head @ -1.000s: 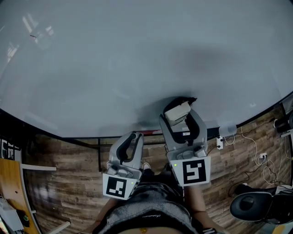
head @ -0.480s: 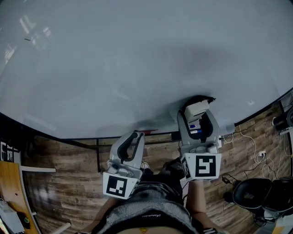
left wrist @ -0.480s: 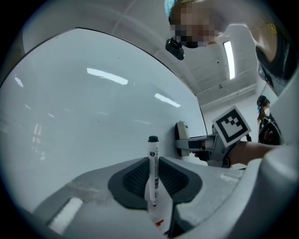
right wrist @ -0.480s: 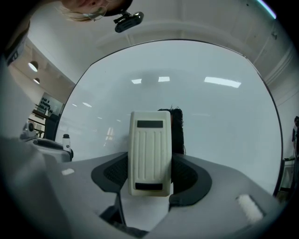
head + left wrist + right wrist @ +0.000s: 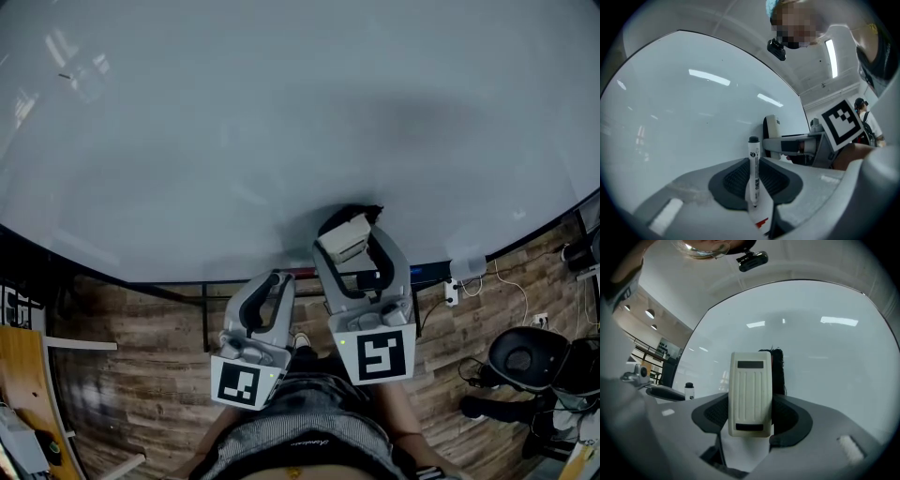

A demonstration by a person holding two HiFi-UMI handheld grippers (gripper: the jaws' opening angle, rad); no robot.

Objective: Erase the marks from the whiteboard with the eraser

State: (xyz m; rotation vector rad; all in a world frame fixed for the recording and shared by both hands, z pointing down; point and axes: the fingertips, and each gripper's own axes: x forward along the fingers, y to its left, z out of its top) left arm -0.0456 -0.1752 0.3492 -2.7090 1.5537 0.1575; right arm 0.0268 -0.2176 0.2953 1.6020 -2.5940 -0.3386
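My right gripper [image 5: 354, 246], pinching the eraser [image 5: 343, 237], sweeps back left across the whiteboard [image 5: 281, 122]; no marks show. Left gripper [image 5: 754, 180] clamps a marker [image 5: 753, 168].

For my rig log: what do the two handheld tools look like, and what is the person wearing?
Both the left tool and right tool are light grey moulded plastic, their curved jaws lined with dark ribbed pads. Each carries a white cube with black square markers and a small green light. The person wears a grey ribbed garment.
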